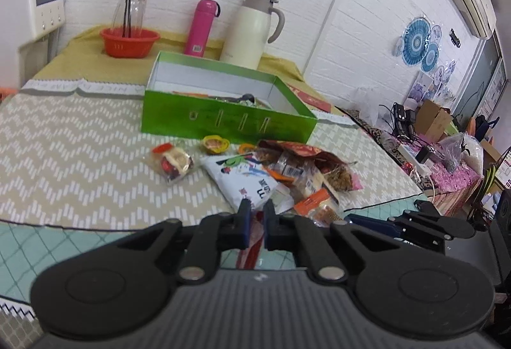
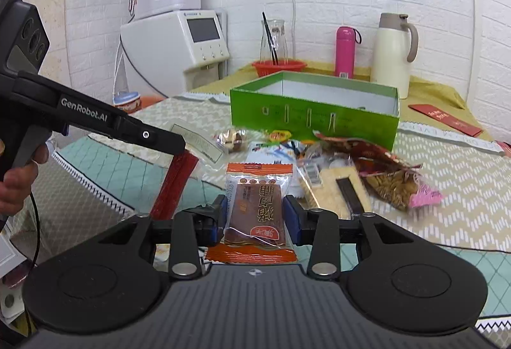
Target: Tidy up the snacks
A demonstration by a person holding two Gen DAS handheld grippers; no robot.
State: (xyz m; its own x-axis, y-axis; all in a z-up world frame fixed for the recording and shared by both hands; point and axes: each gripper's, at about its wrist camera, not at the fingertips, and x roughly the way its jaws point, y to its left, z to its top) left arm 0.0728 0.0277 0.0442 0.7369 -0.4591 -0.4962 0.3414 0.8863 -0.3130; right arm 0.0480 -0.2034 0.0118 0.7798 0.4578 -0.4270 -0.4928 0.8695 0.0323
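Snacks (image 2: 319, 163) lay heaped on the table (image 1: 80, 141), just short of the green box (image 2: 314, 112); two of them were already off the pile. Our right gripper (image 2: 255, 214) pinched an orange-ended pack (image 2: 255, 208) by its side edges, fingers (image 2: 292, 214) part-way in, we judged so it would hang flat for the drop. Our left gripper (image 1: 255, 218) had clamped nearly shut on a thin red strip (image 2: 177, 186), which dangled toward six o'clock. From the right wrist the box sat at one o'clock, open-topped, a few items inside. Its near wall stood as the edge to clear. The tablecloth at nine o'clock of the heap was bare, giving us room to swing wide. A flask (image 2: 345, 51) and jug (image 2: 392, 55) crowded twelve o'clock behind the box.
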